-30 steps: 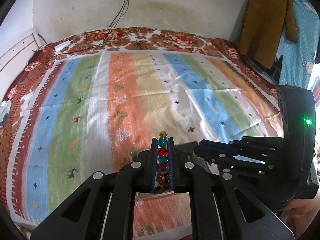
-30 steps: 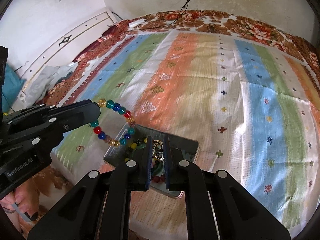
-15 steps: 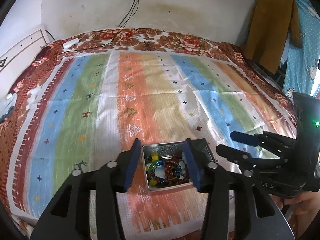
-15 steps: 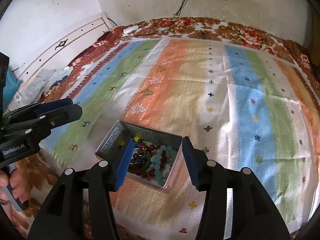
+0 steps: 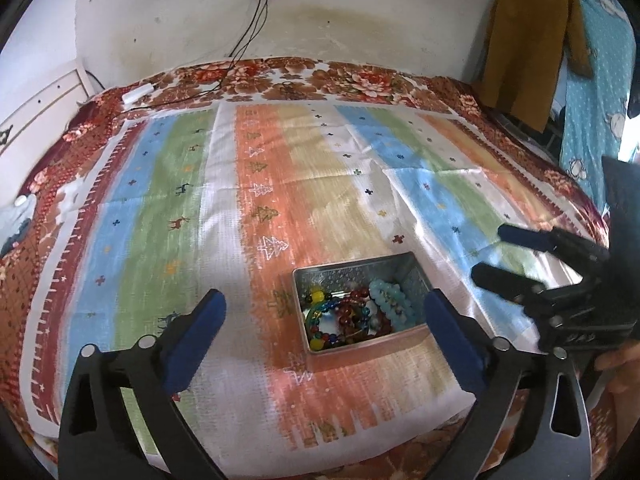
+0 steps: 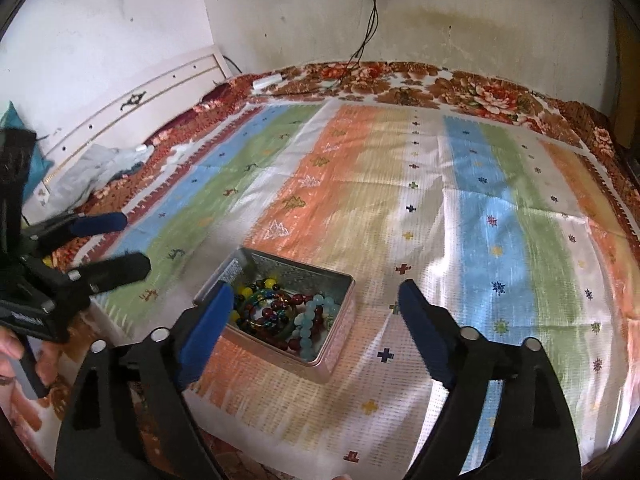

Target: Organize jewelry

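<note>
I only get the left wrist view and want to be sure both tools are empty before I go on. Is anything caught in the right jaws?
Observer: No. In its own camera, the right gripper has its jaws wide open with nothing between the pads.
Operator: And my left one, seen from outside?
Observer: The left gripper is open and bare too. It is off to the left of the tin and not touching it.
Operator: Anything on the headboard side I can't make out?
Observer: A crumpled pale cloth lies beside the white headboard.
</note>
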Tool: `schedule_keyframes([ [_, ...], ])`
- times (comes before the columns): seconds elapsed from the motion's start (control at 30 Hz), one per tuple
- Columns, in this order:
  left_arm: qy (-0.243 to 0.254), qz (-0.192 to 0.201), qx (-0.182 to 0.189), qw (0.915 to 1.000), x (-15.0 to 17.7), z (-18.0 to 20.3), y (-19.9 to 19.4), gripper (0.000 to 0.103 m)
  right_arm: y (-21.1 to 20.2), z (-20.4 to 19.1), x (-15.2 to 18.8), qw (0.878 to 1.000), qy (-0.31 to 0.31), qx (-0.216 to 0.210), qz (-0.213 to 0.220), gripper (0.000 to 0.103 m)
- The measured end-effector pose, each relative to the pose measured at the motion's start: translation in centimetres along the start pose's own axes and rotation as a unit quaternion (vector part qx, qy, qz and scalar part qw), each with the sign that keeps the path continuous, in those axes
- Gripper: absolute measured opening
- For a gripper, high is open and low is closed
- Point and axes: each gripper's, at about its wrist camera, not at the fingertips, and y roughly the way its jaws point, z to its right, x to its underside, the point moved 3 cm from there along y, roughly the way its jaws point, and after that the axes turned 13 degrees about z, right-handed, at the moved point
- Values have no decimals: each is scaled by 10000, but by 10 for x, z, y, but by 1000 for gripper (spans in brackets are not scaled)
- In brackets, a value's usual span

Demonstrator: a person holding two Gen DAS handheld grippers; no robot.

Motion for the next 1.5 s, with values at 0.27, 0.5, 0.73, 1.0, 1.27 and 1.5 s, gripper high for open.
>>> schedule_keyframes([
  [0.27,267,156,-94,9995,12,5,-7,97,-16,-4,8,9999,-68,-100,107,94],
  [0.5,308,667,-425,9964,3,8,-20,97,-25,-6,17,9998,-70,-152,148,94],
  [0.73,175,588,-359,9975,7,10,-19,97,-27,-2,21,9998,-16,-132,157,94],
  [1.0,371,612,-425,9965,14,21,-19,97,-26,7,23,9998,100,-50,161,94],
  [1.27,431,643,-326,9965,16,27,-19,97,-27,11,24,9998,122,-32,160,94],
  [1.5,507,610,-294,9964,20,32,-18,97,-26,13,26,9998,140,-7,133,94],
])
